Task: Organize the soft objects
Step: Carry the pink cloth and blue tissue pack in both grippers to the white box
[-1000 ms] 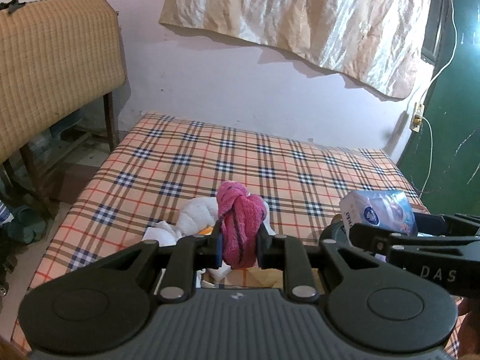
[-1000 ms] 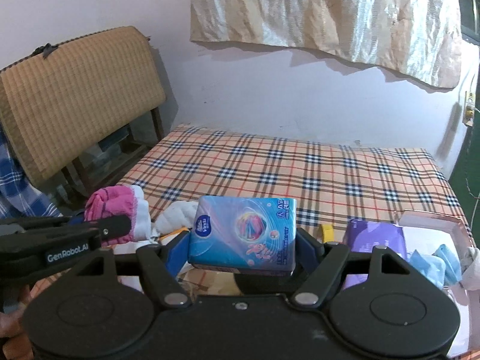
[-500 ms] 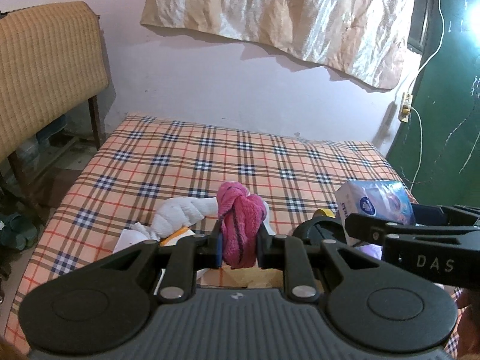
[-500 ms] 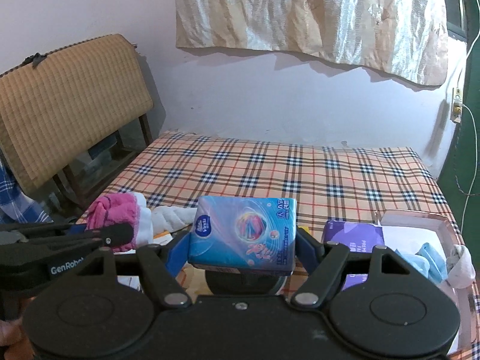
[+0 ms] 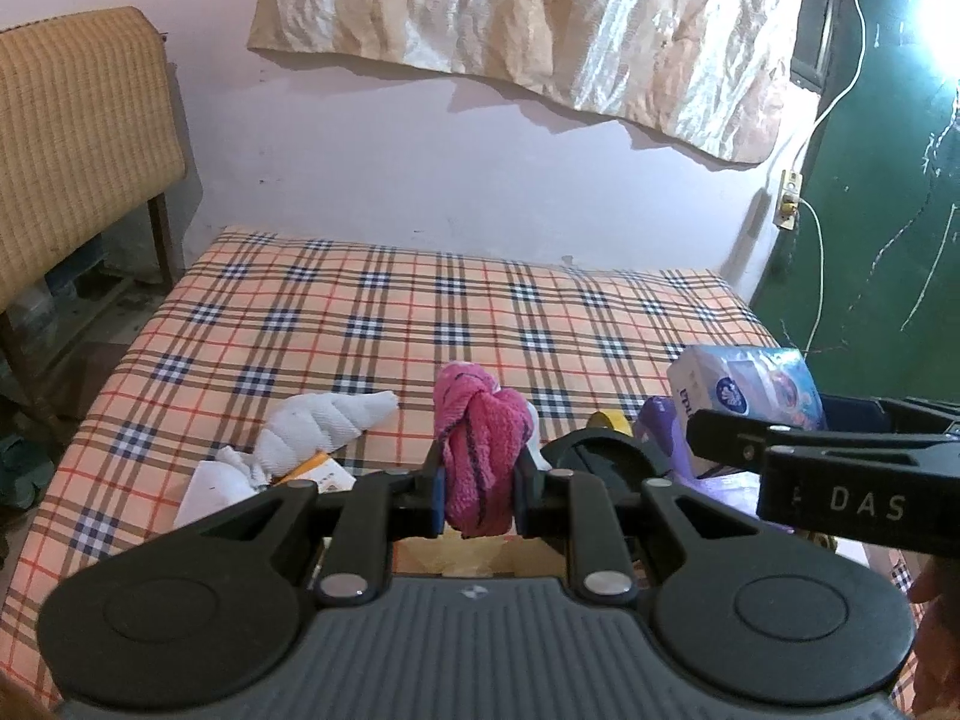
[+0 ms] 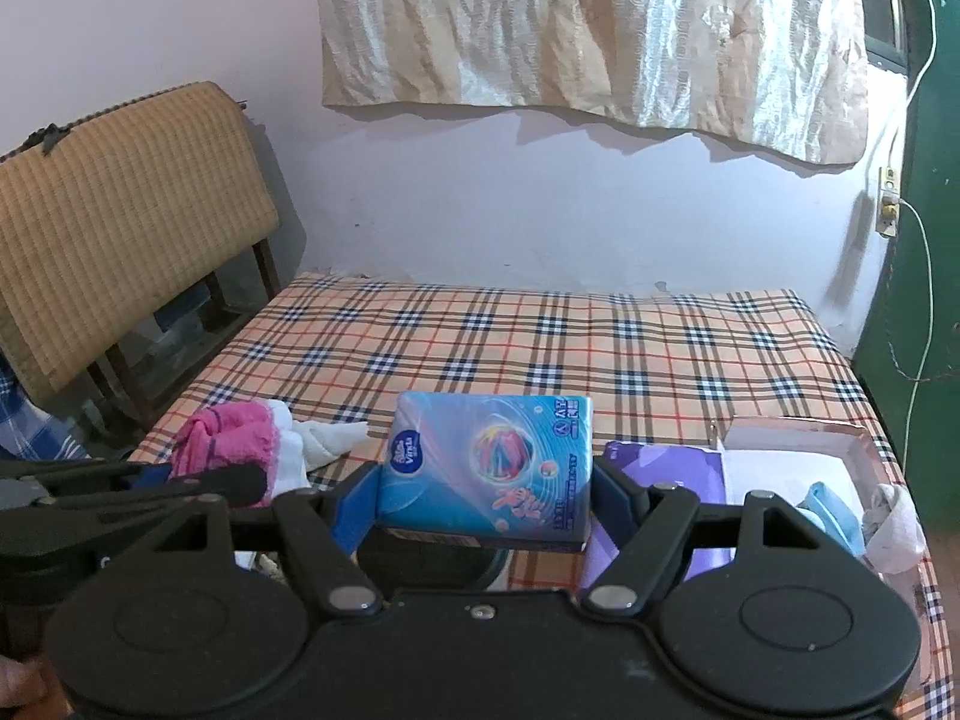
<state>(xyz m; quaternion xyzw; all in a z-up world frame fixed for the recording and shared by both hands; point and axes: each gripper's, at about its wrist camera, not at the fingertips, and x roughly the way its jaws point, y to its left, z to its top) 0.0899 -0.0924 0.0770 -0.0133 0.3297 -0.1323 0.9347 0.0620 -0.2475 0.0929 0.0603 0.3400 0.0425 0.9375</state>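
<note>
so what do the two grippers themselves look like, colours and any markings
Both are matte black plastic with two round discs at the base, silver pivot screws on scissor-like linkages, and blue pads inside the fingers. The left gripper has a ribbed grey body with a small logo; the right gripper has a smoother black body. Seen side-on, the right one carries white "DAS" lettering. No cables or sleeves show.

Both wrist cameras sit low and close behind their fingers, facing 12 o'clock across the plaid bed (image 5: 420,324) toward the wall, sharing bed, curtain (image 6: 600,30) and each other's gripper
</note>
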